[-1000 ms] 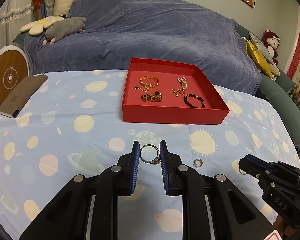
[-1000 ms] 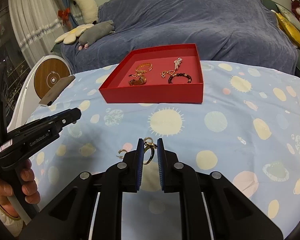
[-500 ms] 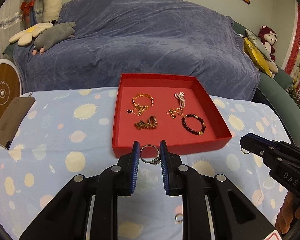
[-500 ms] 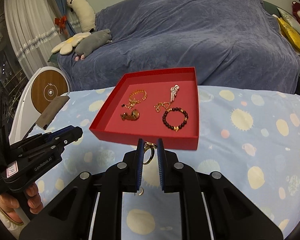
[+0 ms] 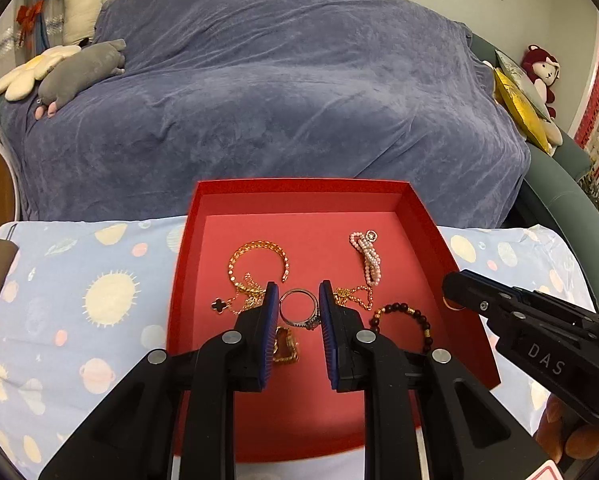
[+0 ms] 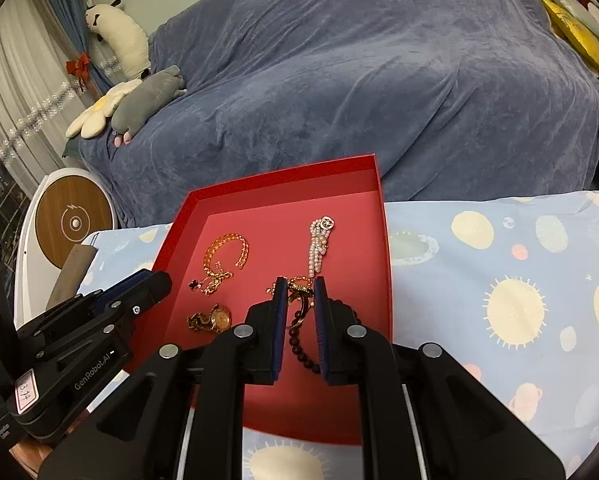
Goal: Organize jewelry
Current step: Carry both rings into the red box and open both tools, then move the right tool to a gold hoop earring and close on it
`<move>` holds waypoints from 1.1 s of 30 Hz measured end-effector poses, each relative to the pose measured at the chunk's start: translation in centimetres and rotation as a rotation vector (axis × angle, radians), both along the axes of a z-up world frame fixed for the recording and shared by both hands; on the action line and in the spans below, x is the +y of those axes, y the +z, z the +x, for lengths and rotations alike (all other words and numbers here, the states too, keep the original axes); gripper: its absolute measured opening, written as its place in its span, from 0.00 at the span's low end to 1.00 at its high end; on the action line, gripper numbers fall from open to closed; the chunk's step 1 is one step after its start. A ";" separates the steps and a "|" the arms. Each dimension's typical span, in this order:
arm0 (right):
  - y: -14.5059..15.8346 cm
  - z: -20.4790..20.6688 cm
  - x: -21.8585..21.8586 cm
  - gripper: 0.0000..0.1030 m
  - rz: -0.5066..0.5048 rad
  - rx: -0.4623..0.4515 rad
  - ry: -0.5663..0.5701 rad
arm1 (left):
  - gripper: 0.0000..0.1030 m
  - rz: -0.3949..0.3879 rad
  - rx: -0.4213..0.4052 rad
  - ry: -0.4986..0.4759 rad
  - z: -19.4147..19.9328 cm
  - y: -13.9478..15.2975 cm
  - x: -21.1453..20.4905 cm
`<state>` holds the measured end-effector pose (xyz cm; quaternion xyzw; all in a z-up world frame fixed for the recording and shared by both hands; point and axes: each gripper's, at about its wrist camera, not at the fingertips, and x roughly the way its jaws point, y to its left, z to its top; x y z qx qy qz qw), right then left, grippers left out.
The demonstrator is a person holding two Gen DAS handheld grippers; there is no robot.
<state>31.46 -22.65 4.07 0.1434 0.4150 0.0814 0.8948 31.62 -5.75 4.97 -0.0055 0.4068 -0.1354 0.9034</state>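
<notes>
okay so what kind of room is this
Probably a home living room: a sofa under a blue throw, plush toys on it, and a table in a planet-print cloth.

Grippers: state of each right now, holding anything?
Left gripper: shut on a silver ring, over the red tray.
Right gripper: shut on a gold ring, also over the tray.

Desk w/ light-blue planet-and-sun print cloth. Red tray sits on it at far edge, centre in the left wrist view. Brown flat item lies on desk's far left, well apart from tray.
</notes>
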 end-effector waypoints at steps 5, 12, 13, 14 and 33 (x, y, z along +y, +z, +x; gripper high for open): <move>-1.8 2.2 0.1 0.12 -0.031 0.028 -0.012 | 0.18 0.013 0.040 -0.010 2.2 -2.0 -1.0; -1.5 2.2 -0.8 0.22 -0.028 0.003 -0.044 | 0.45 -0.011 0.063 0.062 3.3 -2.6 -0.6; -1.0 1.7 -0.9 0.22 -0.027 -0.006 -0.046 | 0.45 -0.020 0.056 0.067 3.0 -2.3 -0.4; -0.4 0.9 -1.0 0.22 -0.028 -0.016 -0.044 | 0.45 -0.025 0.051 0.069 2.5 -1.7 -0.1; 3.4 -20.9 -0.8 0.42 -0.049 -0.087 -0.007 | 0.53 0.063 -0.026 0.103 -16.2 2.2 6.5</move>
